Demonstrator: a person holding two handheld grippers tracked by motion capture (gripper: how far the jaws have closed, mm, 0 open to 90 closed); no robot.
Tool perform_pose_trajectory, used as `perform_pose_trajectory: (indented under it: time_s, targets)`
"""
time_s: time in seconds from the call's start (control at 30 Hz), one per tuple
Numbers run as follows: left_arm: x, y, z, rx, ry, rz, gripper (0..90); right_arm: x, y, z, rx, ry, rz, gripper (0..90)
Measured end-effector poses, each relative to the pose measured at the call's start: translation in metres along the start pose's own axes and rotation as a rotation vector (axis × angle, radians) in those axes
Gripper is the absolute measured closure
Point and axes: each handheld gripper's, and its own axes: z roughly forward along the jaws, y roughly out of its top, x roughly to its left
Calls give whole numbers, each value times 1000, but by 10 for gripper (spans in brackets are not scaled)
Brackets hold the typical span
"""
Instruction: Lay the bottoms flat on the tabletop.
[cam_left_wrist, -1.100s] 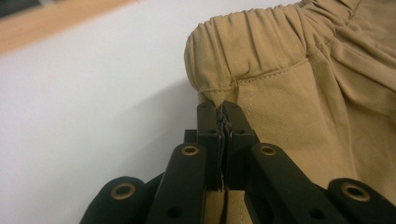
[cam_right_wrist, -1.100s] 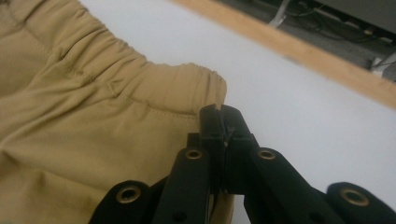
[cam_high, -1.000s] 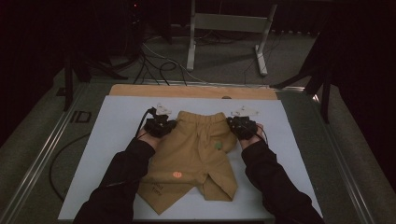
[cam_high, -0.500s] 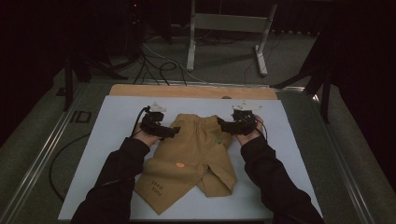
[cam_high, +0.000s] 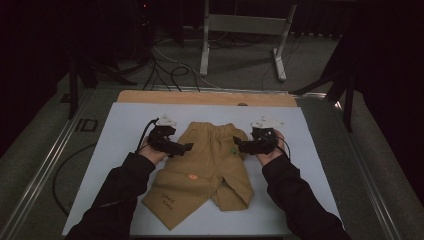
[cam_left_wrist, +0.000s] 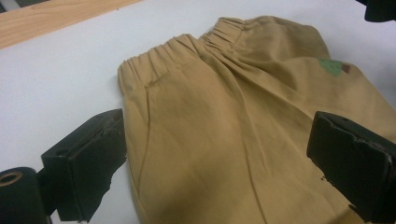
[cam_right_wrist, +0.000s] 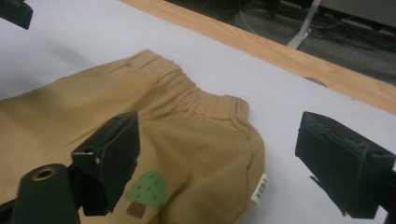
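Now both jaws apart — shorts (cam_high: 210, 165) edges free

text: "ID" | on: table edge (cam_high: 86, 125) (left of sheet)

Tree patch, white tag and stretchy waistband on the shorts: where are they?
tree patch (cam_right_wrist: 145, 190), right gripper view, green top.
white tag (cam_right_wrist: 260, 190), right gripper view, its middle.
stretchy waistband (cam_left_wrist: 187, 51), left gripper view, gathered edge.
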Motion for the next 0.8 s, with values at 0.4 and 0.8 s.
perform_pose_trajectory:
  time_s: [0.4,0.8]
  targets:
    - [-23,-26,-56,-81,-59,81,56,14,-14,-38,-21,57,-20,142]
    - [-40,-75,-92,-127,-69,74,61,28,-59,-44,94,141,22,152]
